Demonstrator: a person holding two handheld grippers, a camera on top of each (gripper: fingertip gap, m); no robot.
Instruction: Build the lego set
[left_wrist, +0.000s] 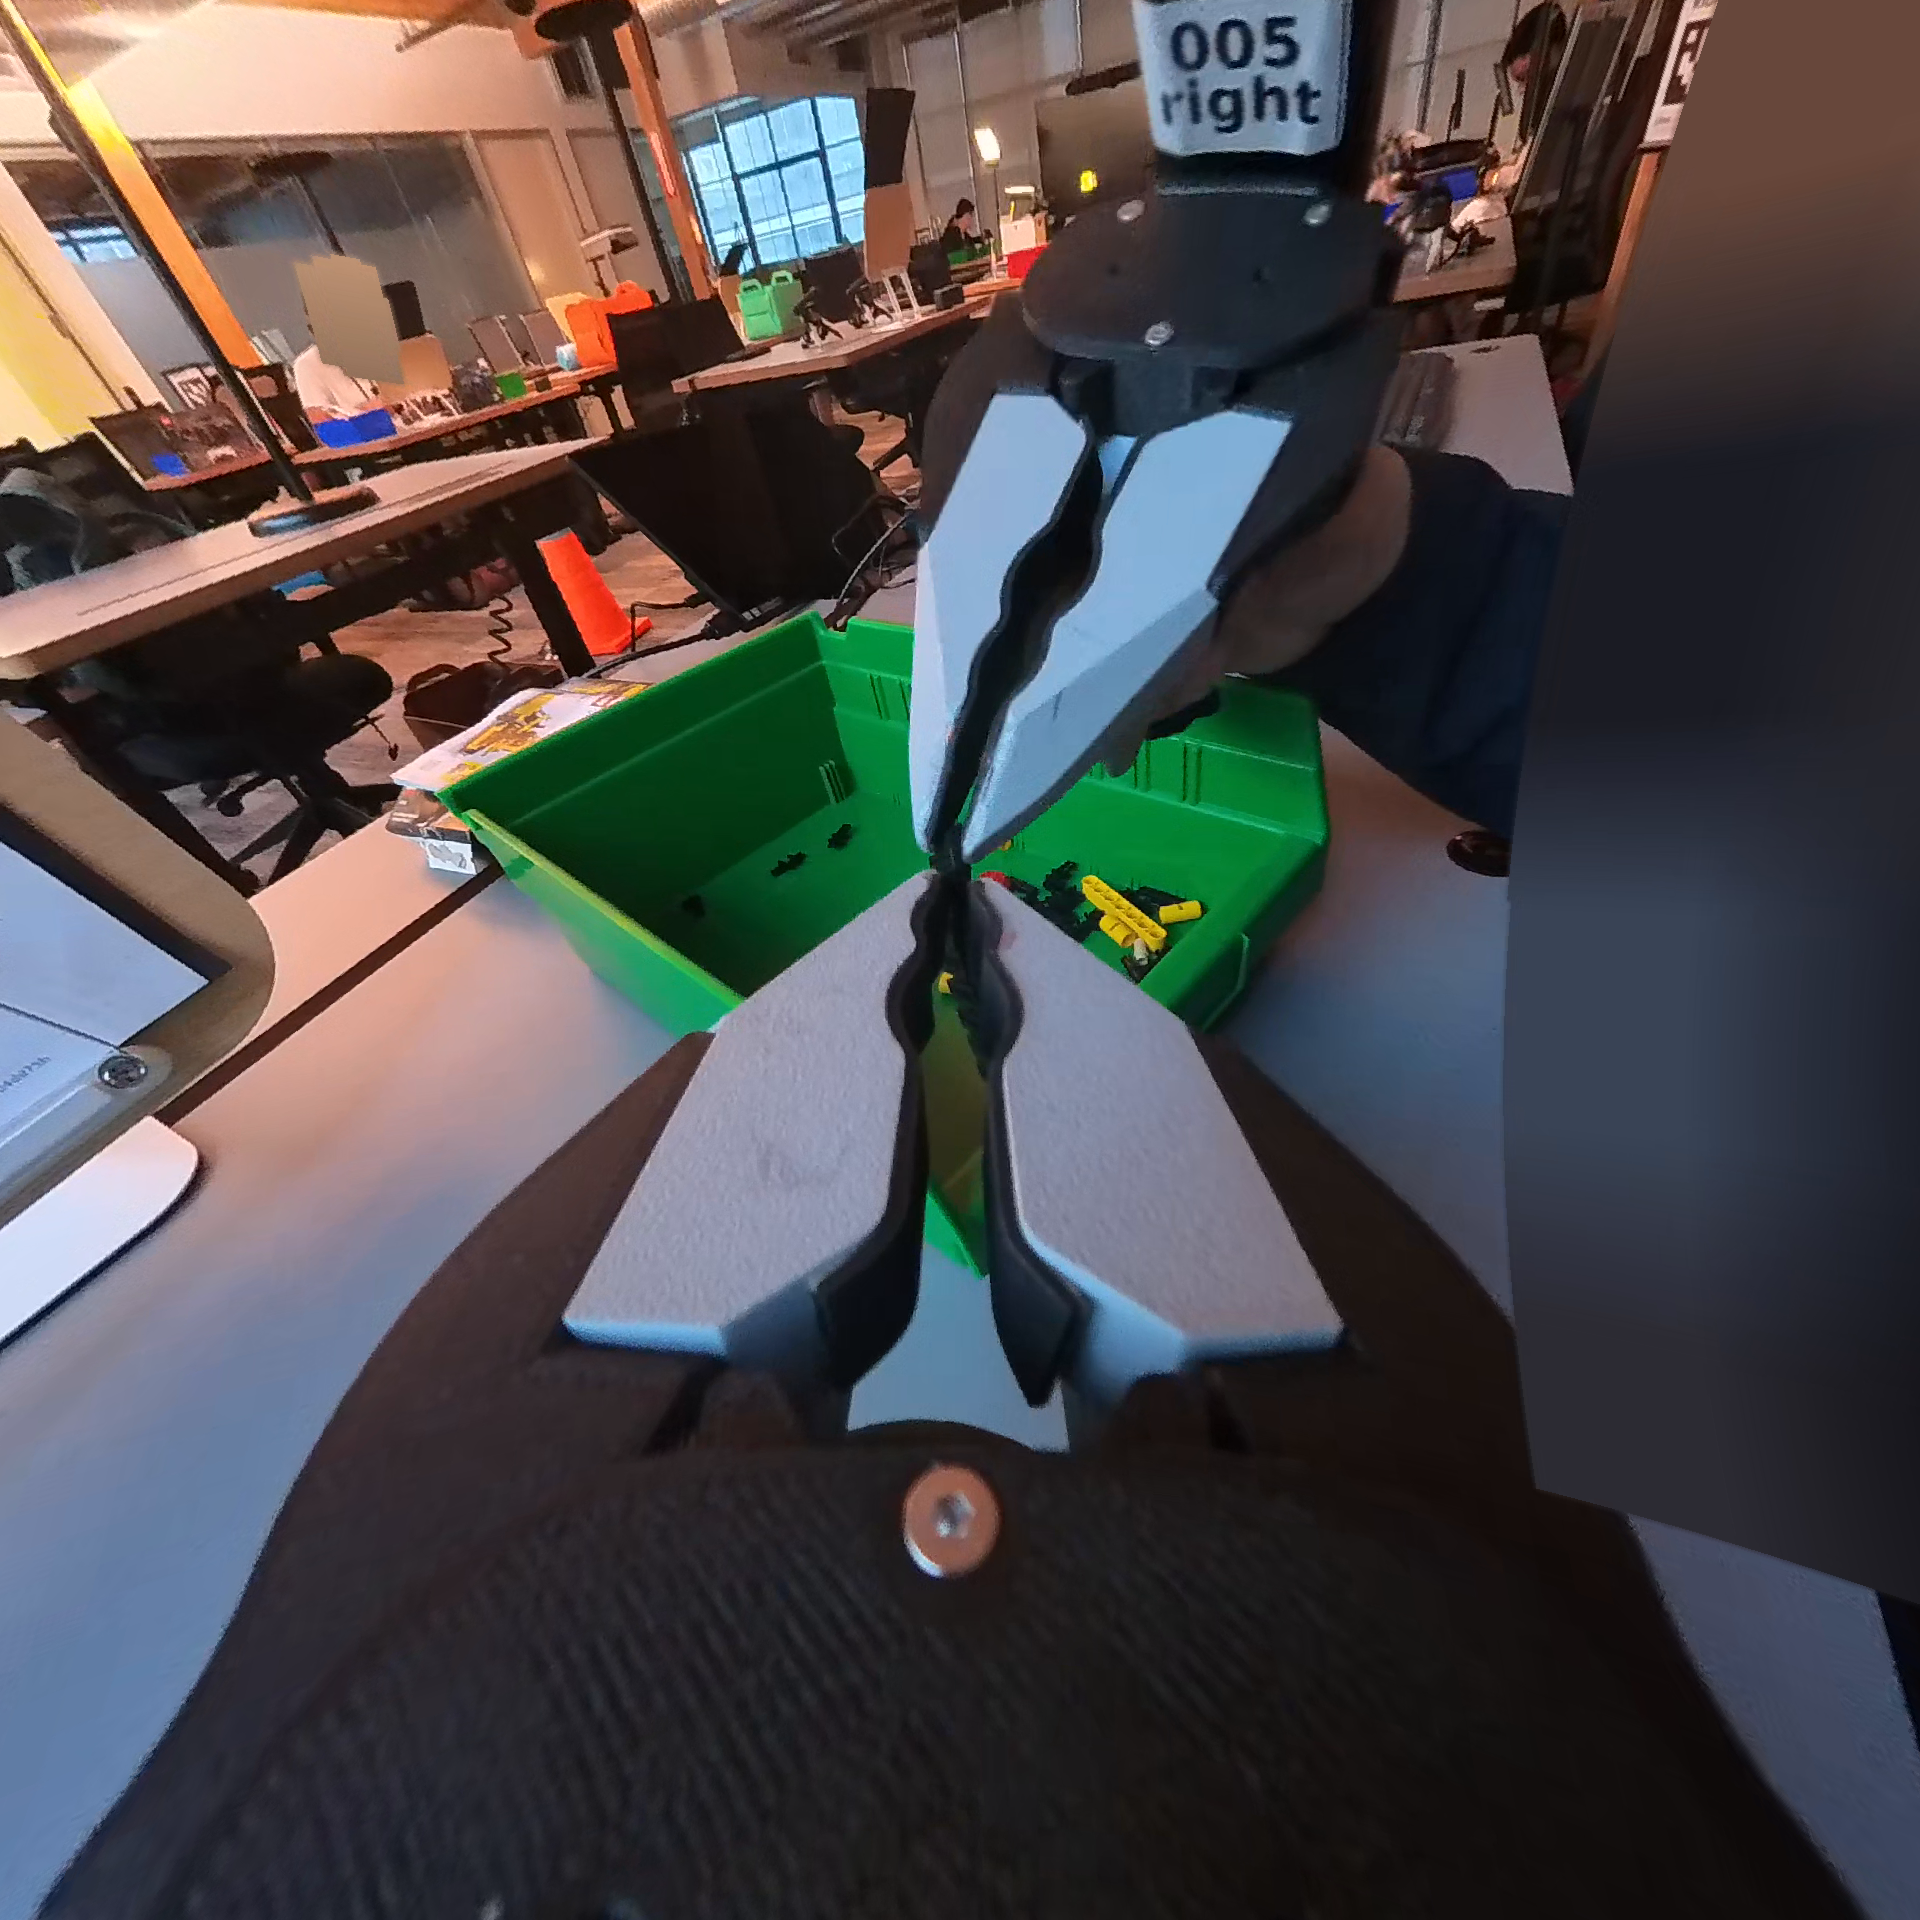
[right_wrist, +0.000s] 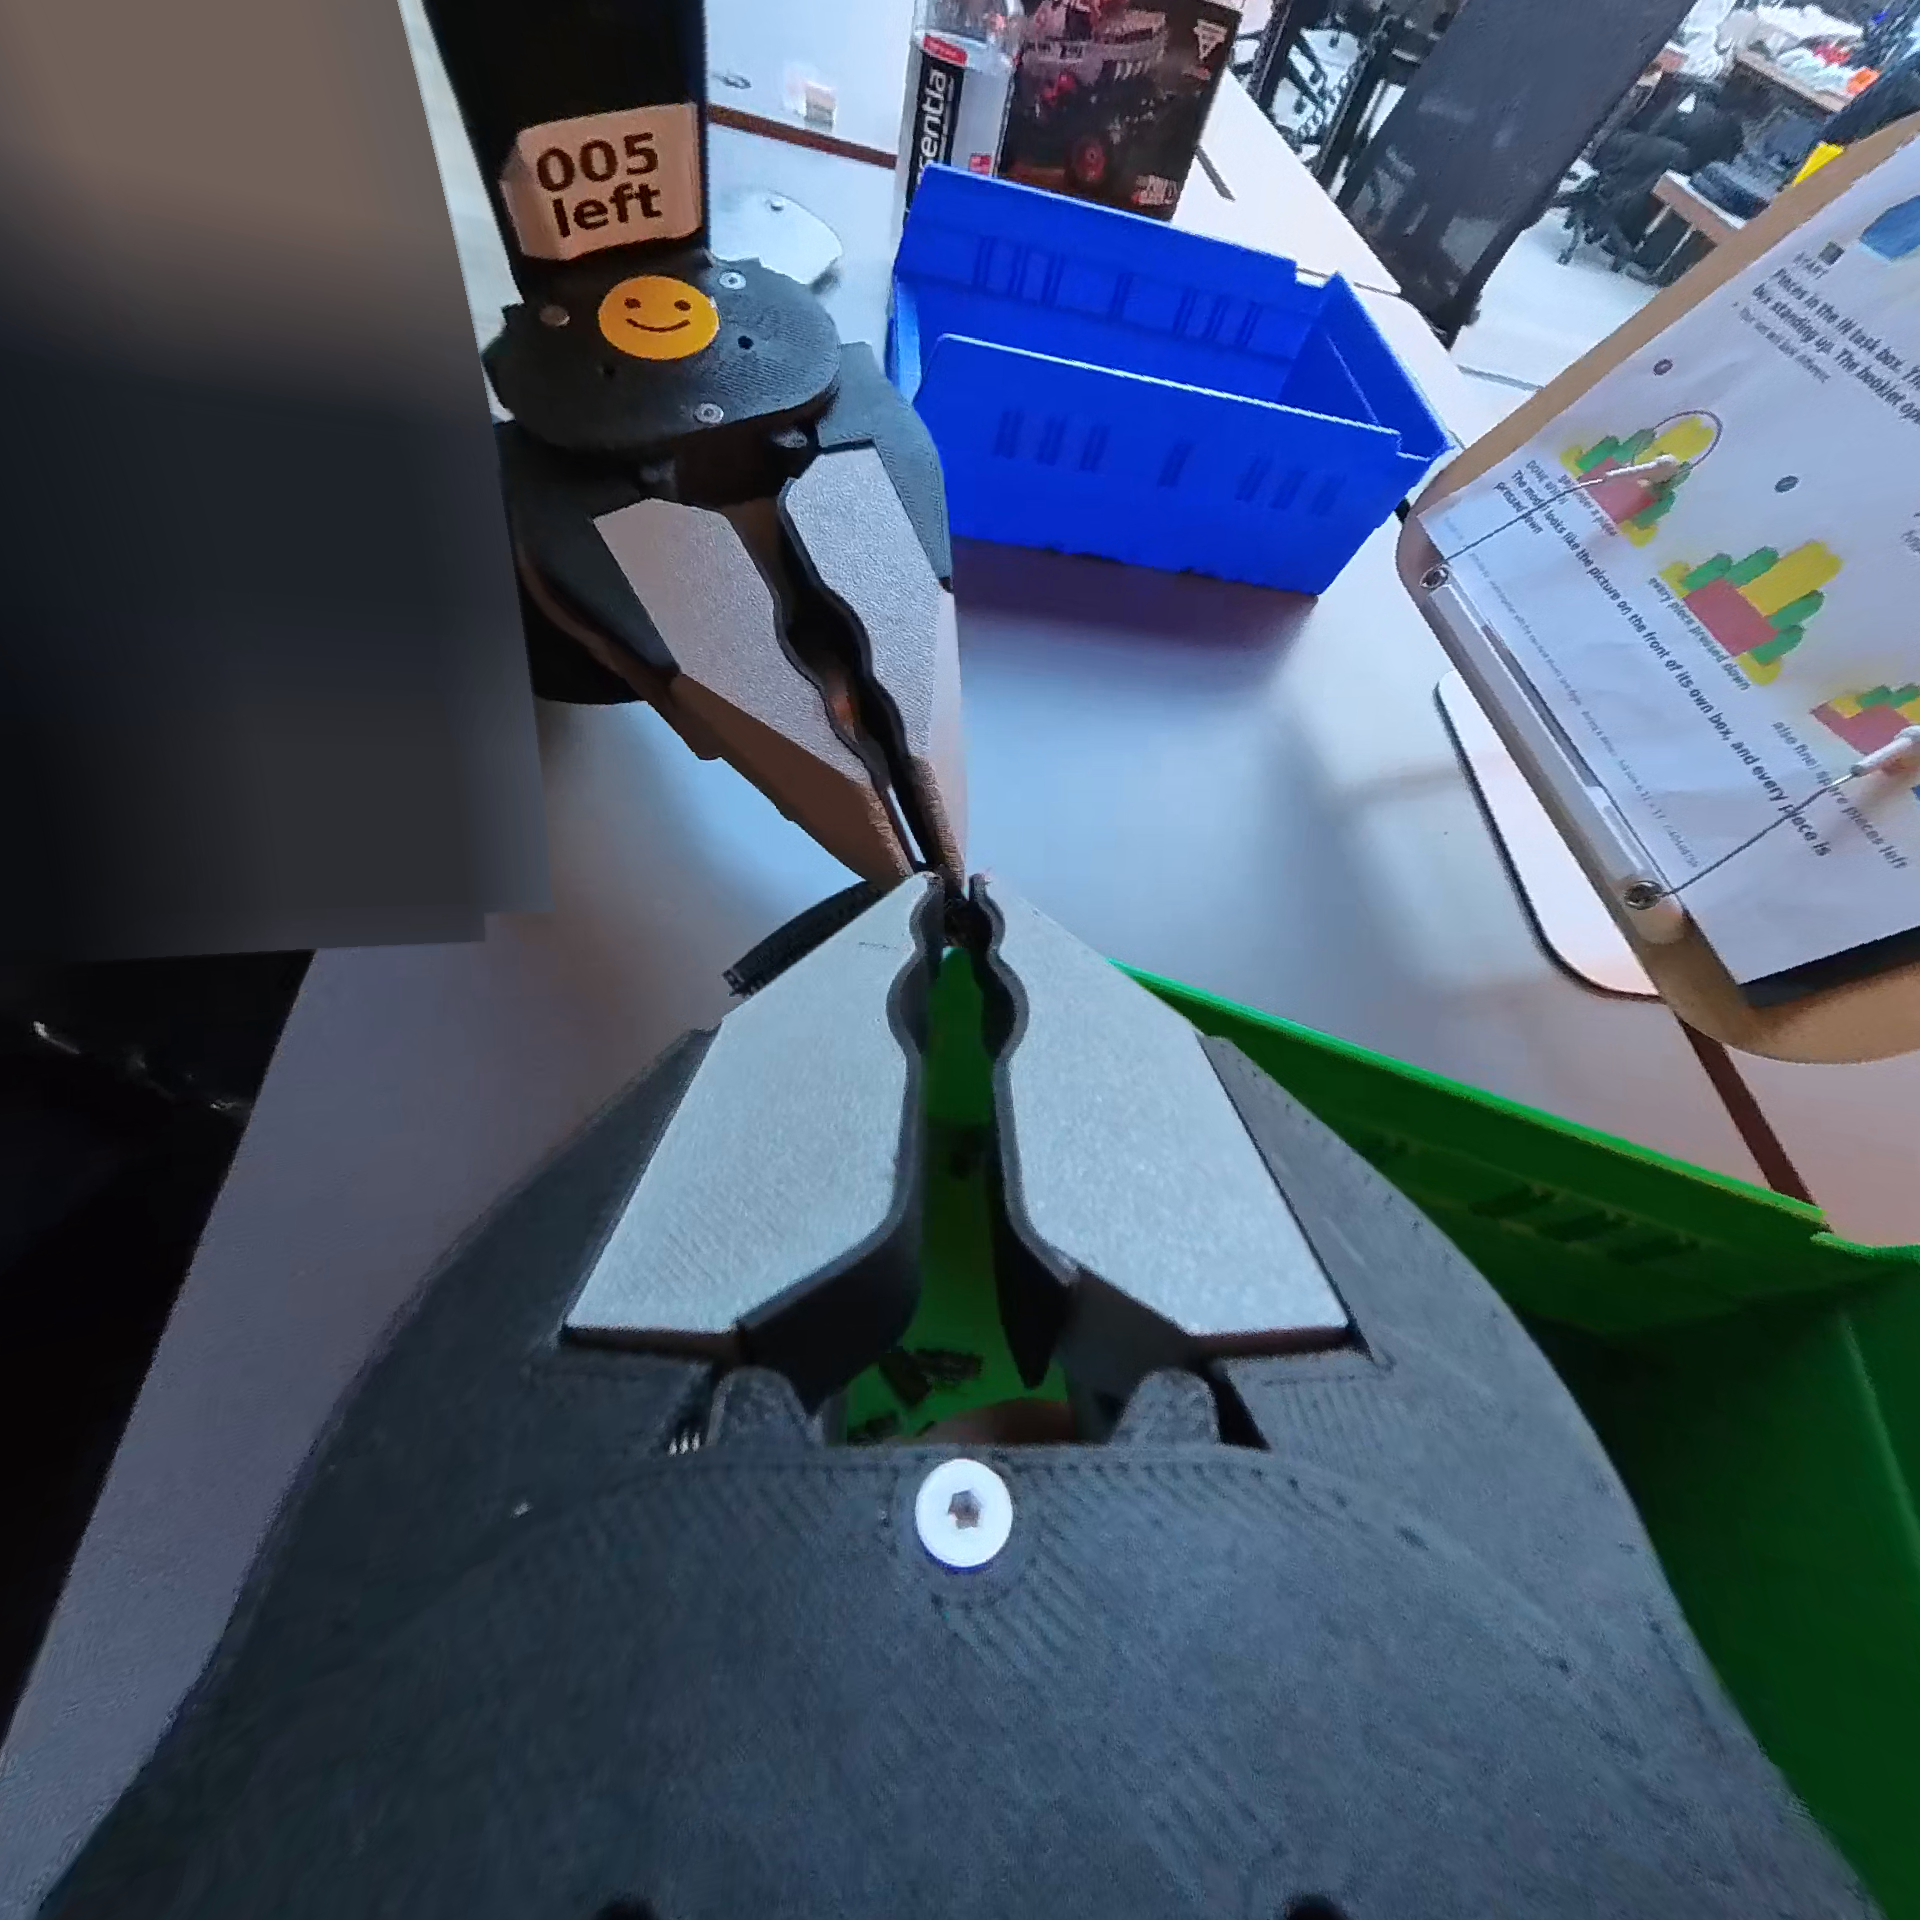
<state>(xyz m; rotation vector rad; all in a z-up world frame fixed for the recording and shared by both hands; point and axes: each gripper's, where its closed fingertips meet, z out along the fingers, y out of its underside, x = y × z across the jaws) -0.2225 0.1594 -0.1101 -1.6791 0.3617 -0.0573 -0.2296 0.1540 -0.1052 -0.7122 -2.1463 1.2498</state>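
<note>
Above the green bin, the left gripper and right gripper meet tip to tip, both nearly closed on a small black lego piece pinched between them. Loose yellow and black pieces lie in the bin's corner below.

small dark piece between both tool tips too tiny to identify, green bin cut off

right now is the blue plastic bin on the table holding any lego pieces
No, the blue plastic bin shows only bare blue walls and floor in the right wrist view; the loose yellow and black pieces lie in the green plastic bin.
</note>
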